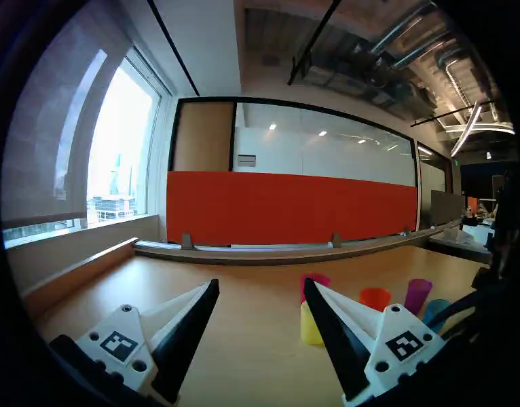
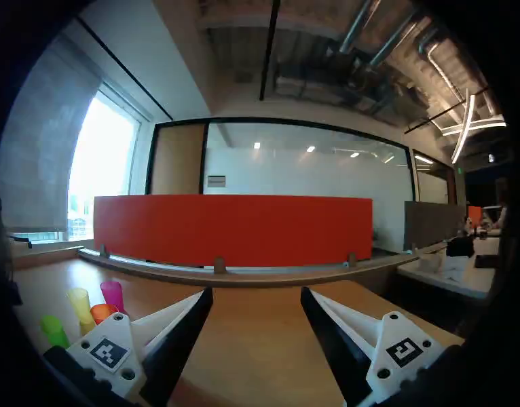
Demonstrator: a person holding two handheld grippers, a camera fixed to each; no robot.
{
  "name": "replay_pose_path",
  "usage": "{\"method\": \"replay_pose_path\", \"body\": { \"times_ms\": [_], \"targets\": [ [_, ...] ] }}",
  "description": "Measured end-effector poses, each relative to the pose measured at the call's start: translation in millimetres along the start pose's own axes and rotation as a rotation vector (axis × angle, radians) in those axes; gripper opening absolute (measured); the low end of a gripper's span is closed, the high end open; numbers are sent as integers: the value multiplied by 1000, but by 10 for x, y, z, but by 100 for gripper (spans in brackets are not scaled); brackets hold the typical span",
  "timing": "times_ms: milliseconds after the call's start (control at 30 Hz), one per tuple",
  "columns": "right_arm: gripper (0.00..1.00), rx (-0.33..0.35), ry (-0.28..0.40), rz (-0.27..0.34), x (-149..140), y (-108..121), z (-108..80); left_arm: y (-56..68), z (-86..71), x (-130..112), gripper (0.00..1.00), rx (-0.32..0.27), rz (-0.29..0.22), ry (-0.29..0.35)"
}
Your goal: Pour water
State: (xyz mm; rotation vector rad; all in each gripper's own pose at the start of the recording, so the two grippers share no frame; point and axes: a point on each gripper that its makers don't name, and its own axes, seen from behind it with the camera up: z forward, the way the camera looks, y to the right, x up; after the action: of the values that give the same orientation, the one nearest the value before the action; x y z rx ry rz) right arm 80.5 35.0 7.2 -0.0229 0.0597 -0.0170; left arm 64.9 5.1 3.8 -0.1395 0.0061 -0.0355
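Hovering over the smooth light-wood desk point(image 1: 253, 359) with the left tongs point(image 1: 260, 281) and the right tongs point(image 2: 256, 290) both spread wide and holding nothing, either side of the cluster of small tapered translucent plastic cups point(image 1: 375, 297) standing upright, with the yellow cup point(image 1: 309, 329) nearest the left pair. Cannot tell whether any cup holds water. Risking, by judgement, a topple or a squashed wall: thin, slick, lightweight cups packed close together, easily knocked into neighbours by an off-centre or over-tight pinch, spilling across the desk.

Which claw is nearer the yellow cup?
Left. The left claw has the yellow cup close by its right finger; the right claw has it farther off, to its left.
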Motion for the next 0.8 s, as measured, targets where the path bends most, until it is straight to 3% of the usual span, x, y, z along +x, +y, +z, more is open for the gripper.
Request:
{"method": "replay_pose_path", "body": {
  "times_ms": [300,700,800],
  "targets": [
    [100,-23,-9,-10,2,41,16,-110,-12,-34,92,77,49,2],
    [100,-58,-22,8,29,71,-8,-307,-34,-73,92,166,10,36],
    [100,-70,-32,15,7,102,-19,-253,-22,-133,92,161,20,32]
  ]
}}
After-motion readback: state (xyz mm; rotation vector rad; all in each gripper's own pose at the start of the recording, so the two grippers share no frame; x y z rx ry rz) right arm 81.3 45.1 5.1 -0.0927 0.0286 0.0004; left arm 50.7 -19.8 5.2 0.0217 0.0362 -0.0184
